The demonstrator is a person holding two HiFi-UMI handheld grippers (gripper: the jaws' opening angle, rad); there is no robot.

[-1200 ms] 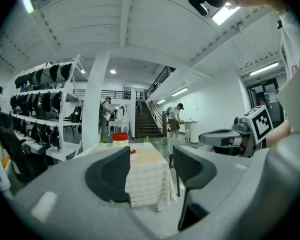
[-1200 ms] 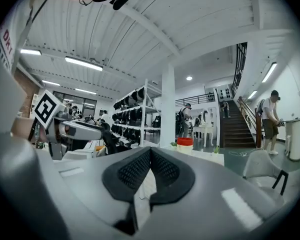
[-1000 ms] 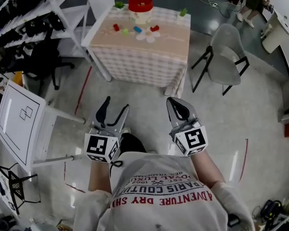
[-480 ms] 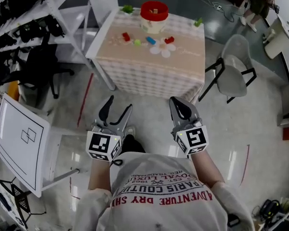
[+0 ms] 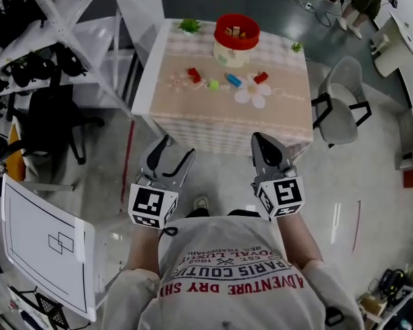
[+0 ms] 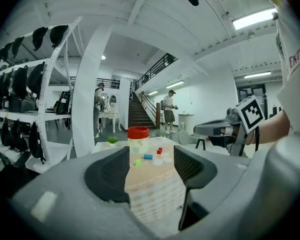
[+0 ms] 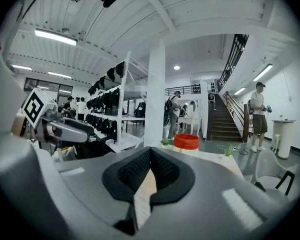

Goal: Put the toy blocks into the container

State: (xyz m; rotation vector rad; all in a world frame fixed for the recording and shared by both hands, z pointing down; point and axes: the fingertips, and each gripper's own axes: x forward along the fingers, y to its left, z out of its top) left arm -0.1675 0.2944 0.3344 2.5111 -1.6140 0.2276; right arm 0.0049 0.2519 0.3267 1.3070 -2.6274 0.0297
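A table (image 5: pixel 193 108) with a beige checked cloth stands ahead of me. On it is a red-rimmed container (image 5: pixel 236 36) with a few blocks inside. In front of it lie a red block (image 5: pixel 193 75), a green block (image 5: pixel 213 84), a blue block (image 5: pixel 233 80) and another red block (image 5: pixel 261 78). My left gripper (image 5: pixel 175 150) hangs open and empty just short of the table's near edge. My right gripper (image 5: pixel 263 143) is beside it, shut on nothing. The left gripper view frames the container (image 6: pixel 138 139) and blocks between the open fingers (image 6: pixel 110 176). The right gripper view shows the container (image 7: pixel 186 142) beyond its fingers.
A grey chair (image 5: pixel 341 112) stands right of the table. White shelving (image 5: pixel 48 40) and a black office chair (image 5: pixel 51 119) are on the left, a white board (image 5: pixel 45 243) at lower left. Small green plants (image 5: pixel 190 25) sit at the table's far corners. People stand near distant stairs (image 6: pixel 168 106).
I have walked closer to the table: it has slid down and toward the middle of the head view. Both grippers keep their pose and jaw state.
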